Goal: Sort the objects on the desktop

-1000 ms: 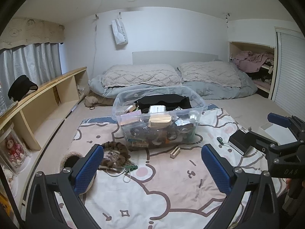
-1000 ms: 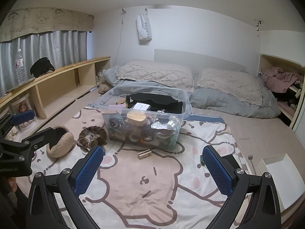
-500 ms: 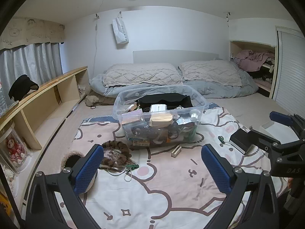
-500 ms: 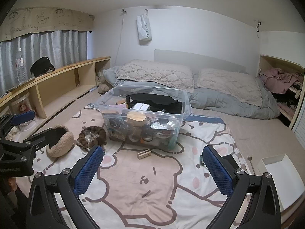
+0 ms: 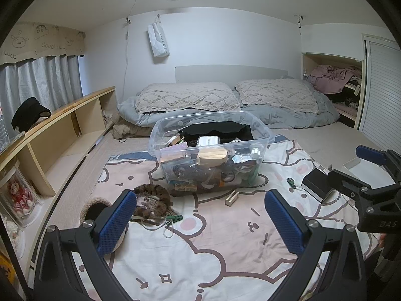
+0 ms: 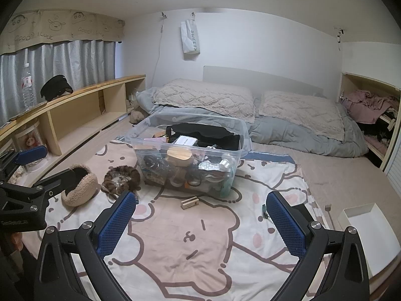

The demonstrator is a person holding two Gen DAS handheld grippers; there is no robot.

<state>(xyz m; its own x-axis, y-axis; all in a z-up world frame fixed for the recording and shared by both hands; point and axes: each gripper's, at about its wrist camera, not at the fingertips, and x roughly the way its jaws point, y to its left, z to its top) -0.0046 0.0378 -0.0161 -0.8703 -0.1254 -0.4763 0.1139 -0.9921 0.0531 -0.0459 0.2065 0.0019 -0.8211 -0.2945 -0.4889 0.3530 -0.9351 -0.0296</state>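
Both the left gripper [image 5: 200, 222] and right gripper [image 6: 201, 222] hover spread wide, holding nothing, short of the crammed clear bin [image 6: 190, 155] on the blanket [image 6: 190, 250]. A wooden block [image 6: 190, 202] lies just before the bin; careless reaches could snag its rim. Open blanket lies nearer.

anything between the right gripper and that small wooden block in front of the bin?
Nothing visible. The right gripper is open above bare blanket; the wooden block lies ahead, apart from the clear bin.
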